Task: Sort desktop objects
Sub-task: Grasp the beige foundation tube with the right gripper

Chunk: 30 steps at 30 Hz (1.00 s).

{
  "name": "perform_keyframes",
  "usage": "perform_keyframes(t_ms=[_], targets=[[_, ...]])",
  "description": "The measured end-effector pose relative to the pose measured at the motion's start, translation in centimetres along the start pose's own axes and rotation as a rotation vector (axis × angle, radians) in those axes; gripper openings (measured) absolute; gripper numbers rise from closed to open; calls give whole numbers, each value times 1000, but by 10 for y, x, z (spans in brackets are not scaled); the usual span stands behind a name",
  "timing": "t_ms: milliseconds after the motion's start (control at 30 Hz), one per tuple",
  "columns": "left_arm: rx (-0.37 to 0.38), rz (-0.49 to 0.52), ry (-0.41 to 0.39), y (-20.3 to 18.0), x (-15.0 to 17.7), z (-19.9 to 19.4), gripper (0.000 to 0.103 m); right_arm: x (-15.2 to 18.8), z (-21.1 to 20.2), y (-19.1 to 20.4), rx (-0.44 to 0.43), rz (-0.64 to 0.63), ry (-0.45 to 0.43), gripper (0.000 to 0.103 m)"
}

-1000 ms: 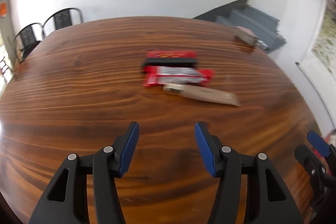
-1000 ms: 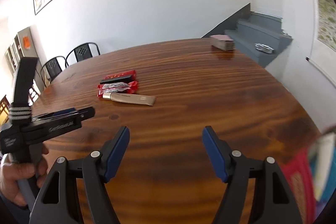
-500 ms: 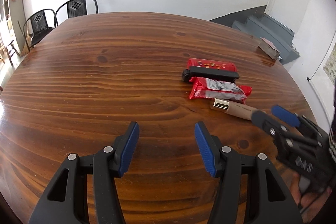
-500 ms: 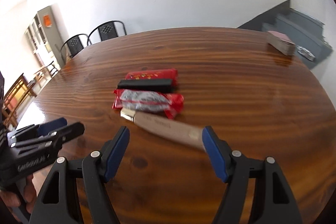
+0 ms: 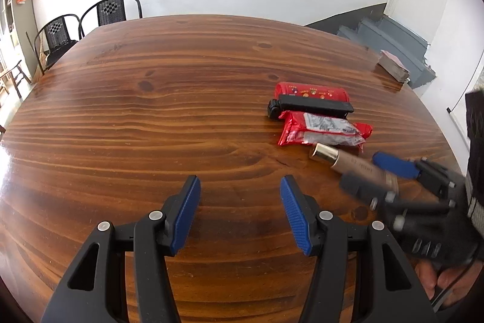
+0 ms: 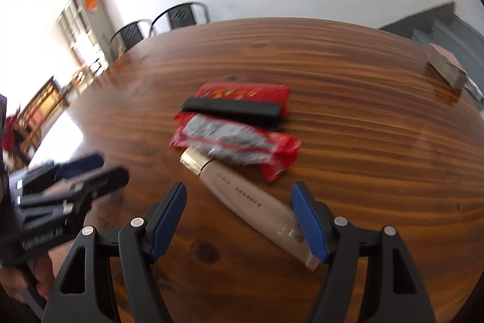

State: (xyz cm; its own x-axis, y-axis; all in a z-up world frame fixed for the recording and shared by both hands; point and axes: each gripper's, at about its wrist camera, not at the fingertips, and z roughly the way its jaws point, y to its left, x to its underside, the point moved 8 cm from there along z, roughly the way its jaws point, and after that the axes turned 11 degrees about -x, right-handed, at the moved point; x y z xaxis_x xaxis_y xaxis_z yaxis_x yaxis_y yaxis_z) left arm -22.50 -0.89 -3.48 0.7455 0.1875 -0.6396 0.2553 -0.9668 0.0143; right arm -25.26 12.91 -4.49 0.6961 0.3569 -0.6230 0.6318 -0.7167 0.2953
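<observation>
On the brown wooden table (image 5: 151, 123), right of centre, four items in a touching row from far to near: red printed packet (image 5: 311, 91), black oblong bar (image 5: 311, 105), red foil snack wrapper (image 5: 325, 129), beige gold-capped tube (image 5: 348, 162); grey card stack (image 5: 393, 68) at far right edge.

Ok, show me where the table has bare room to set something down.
Free: the broad wood left of the red packets, running to the chairs' edge, and the strip between the packets and the card stack. Crowded: the right, where red packet, black bar, snack wrapper and beige tube lie together.
</observation>
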Motion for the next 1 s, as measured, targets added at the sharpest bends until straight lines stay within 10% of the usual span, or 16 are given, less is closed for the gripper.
perform_keyframes(t_ms=[267,433,633,1000], targets=[[13,-45,-14,11,-12,-3,59,4,5,23,-7,-93,40,74],[13,-48,-1,10,-12,2,59,-5,18,16,92,-71,45,40],[16,-20,-2,2,-10,2,59,3,10,19,120,-123,55,27],[95,13,-18,-46,-31,8,59,35,-41,-35,183,55,-2,26]])
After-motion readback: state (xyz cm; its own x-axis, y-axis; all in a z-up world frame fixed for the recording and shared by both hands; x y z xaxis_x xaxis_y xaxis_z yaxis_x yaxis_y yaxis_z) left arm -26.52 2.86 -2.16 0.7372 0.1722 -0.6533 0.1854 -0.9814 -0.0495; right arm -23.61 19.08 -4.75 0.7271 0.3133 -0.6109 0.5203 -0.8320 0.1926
